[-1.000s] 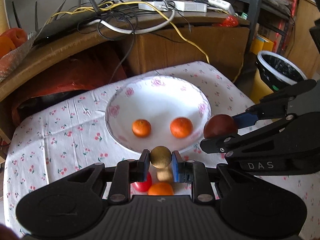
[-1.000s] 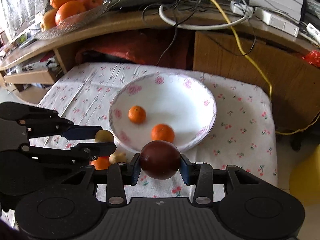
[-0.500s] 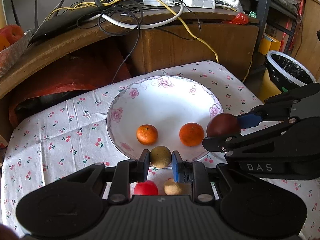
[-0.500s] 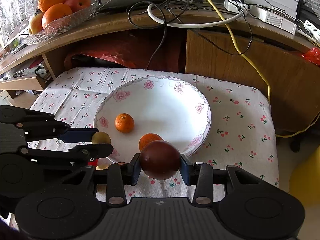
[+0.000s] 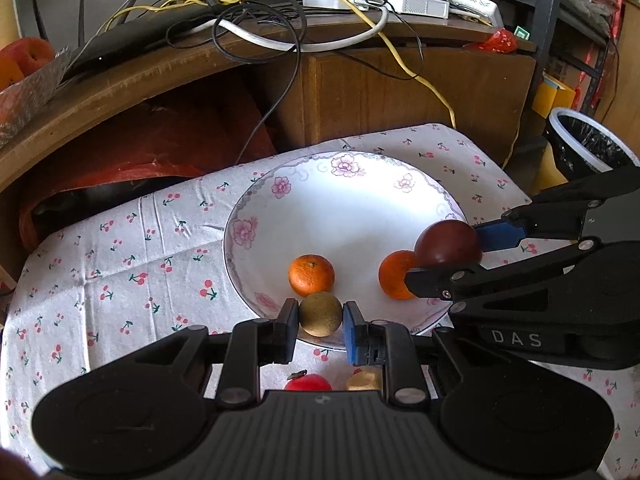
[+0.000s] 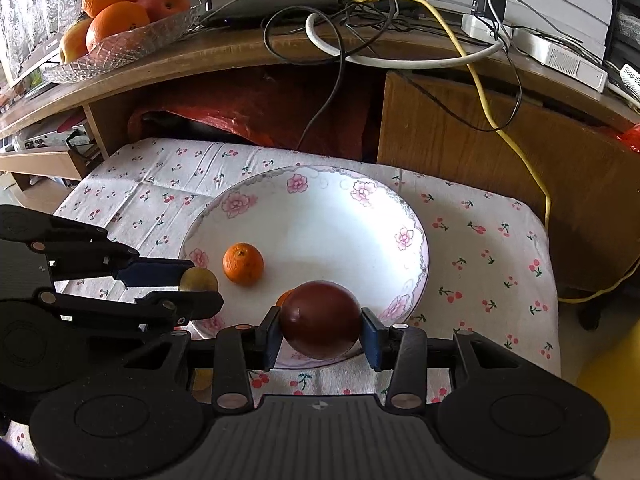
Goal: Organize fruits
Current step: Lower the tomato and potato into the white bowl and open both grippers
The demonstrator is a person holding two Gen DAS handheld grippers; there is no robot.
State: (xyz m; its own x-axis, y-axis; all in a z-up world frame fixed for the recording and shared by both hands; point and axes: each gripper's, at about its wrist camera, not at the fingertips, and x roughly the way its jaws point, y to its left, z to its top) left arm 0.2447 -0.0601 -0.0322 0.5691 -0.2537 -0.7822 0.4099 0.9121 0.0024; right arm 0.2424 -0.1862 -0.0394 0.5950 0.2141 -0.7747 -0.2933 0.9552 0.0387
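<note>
A: What does the left wrist view show?

B: The left gripper (image 5: 321, 322) has its jaws pinching a small brownish-green fruit (image 5: 321, 314) over the near rim of the plate (image 5: 280, 216). The plate is white with pink flowers and sits on the cloth (image 5: 120, 264) printed with cherries that covers the surface. Inside the plate lie two tangerines: one (image 5: 311, 275) just behind the pinched fruit, the other (image 5: 396, 274) nearer the plate's right side. The right gripper (image 5: 452, 252) reaches in from the right of the plate, its jaws clamped on a dark red fruit (image 5: 448, 243) that overlaps the second tangerine. On the cloth in front of the plate, half hidden by the gripper body, are a red fruit (image 5: 308, 382) and a pale yellowish one (image 5: 364, 380).

A: And the right wrist view?

B: The right gripper (image 6: 320, 334) holds the dark red fruit (image 6: 320, 314) between its jaws above the plate's (image 6: 320, 184) near rim. One tangerine (image 6: 243, 263) is in the plate's left part; only a sliver of the other (image 6: 285, 298) shows behind the dark fruit. The left gripper (image 6: 192, 284) comes in from the plate's left, with the brownish-green fruit (image 6: 199, 280) gripped at the rim. Beyond the plate, a wooden shelf (image 6: 240, 60) carries cables and a glass dish of oranges and apples (image 6: 120, 12).
</note>
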